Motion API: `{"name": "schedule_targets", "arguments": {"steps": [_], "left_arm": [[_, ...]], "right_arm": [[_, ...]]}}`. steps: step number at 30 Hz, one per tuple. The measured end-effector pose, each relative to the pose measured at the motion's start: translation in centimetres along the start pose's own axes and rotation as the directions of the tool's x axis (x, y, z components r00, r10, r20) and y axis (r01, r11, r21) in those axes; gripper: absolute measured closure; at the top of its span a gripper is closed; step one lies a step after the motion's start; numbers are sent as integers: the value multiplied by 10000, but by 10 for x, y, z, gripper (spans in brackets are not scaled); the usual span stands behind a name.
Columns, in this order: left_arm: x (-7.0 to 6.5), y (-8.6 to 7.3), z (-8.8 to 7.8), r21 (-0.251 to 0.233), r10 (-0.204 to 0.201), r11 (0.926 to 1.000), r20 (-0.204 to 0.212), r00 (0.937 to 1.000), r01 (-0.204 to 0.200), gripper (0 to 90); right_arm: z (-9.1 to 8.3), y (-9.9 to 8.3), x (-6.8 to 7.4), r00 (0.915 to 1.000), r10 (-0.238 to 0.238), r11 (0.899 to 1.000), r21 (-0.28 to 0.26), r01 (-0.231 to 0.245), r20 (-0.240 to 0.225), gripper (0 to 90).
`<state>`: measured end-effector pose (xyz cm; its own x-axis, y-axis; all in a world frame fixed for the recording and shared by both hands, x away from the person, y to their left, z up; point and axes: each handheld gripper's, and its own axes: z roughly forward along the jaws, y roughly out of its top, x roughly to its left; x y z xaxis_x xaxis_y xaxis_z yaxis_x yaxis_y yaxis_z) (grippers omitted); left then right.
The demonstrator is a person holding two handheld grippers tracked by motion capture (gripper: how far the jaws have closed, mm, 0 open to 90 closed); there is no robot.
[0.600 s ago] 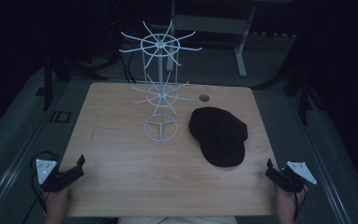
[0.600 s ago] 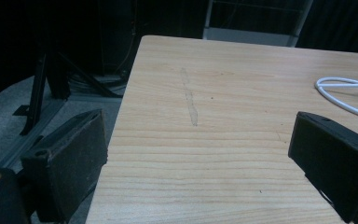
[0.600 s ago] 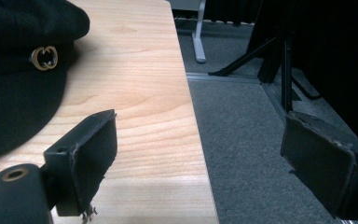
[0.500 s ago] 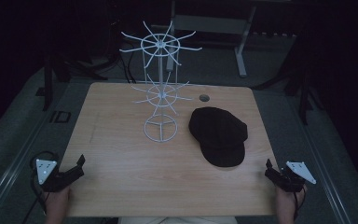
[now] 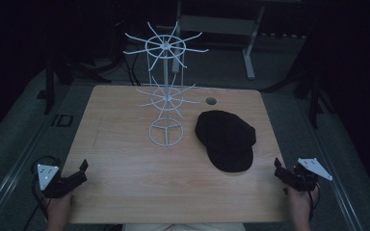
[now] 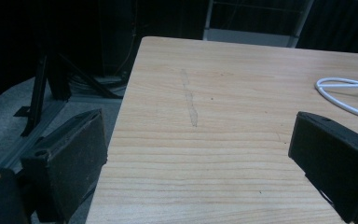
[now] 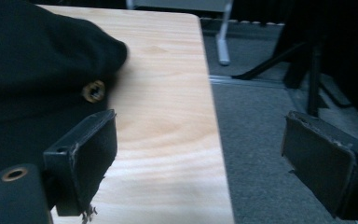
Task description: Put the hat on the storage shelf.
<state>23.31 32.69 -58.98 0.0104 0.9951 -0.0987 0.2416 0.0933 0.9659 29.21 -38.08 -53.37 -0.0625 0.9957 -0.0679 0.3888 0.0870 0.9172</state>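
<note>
Right, both the left gripper (image 5: 83, 172) and right gripper (image 5: 278, 169) sit wide open, empty. That soft black fabric flat cap (image 5: 225, 137) looks light and floppy; I'd pinch its stiffer brim (image 5: 231, 159).

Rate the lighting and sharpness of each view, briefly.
High view: dim, room black around the lit table, black cap shows little detail. Left gripper view: wood grain fairly sharp, jaws soft. Right gripper view: cap blurred, a brass button on it.

Both grippers' fingers (image 6: 70, 158) spread wide.

a black cap (image 5: 226, 139) lies beside a white wire rack (image 5: 165, 91) on a wooden table (image 5: 125, 159).
</note>
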Motion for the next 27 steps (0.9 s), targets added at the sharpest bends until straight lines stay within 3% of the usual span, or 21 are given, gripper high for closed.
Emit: {"name": "schedule_targets", "arguments": {"steps": [6,8,18,19,20,27], "left_arm": [[0,0,0,10,-35,10000,23,10000,35,48],[0,0,0,22,-28,10000,39,10000,28,48],[0,0,1,35,-33,10000,75,10000,33,48],[0,0,1,35,-33,10000,75,10000,33,48],[1,0,1,47,-49,10000,119,9999,48,48],[1,0,1,51,-34,10000,161,9999,33,48]], "right_arm": [[4,28,10,9963,-179,9988,442,216,-841,105],[7,37,14,9890,-95,9965,803,216,-1478,143],[23,67,40,9775,-358,9980,438,459,-2080,147],[24,70,42,9754,-350,9979,464,461,-2176,147],[29,77,48,9626,-291,9985,367,404,-2693,147],[44,94,76,9450,-695,9963,263,822,-3197,159]]}}
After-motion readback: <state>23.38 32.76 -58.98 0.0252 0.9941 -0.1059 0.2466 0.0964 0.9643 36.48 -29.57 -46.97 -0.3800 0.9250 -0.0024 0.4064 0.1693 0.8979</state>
